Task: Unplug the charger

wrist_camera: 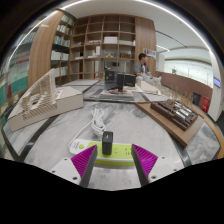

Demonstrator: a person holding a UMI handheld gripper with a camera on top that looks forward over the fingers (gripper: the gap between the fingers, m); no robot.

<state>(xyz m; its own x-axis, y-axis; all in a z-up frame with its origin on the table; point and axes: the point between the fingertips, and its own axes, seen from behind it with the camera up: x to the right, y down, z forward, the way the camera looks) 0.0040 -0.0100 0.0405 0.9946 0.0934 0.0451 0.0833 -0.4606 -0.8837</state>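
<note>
A black charger (107, 143) stands plugged into a yellow-green and white power strip (113, 153) lying on the marbled table (60, 135). A white cable (98, 121) runs from the strip away across the table. My gripper (112, 160) is open, with the power strip lying between its magenta pads (83, 158). The charger stands just ahead of the fingers, nearer the left one, with a gap at each side.
A wooden rack (40, 103) lies on the table at the left. A wooden tray of objects (178, 115) stands at the right. Further back are a dark box (118, 79) and bookshelves (105, 40).
</note>
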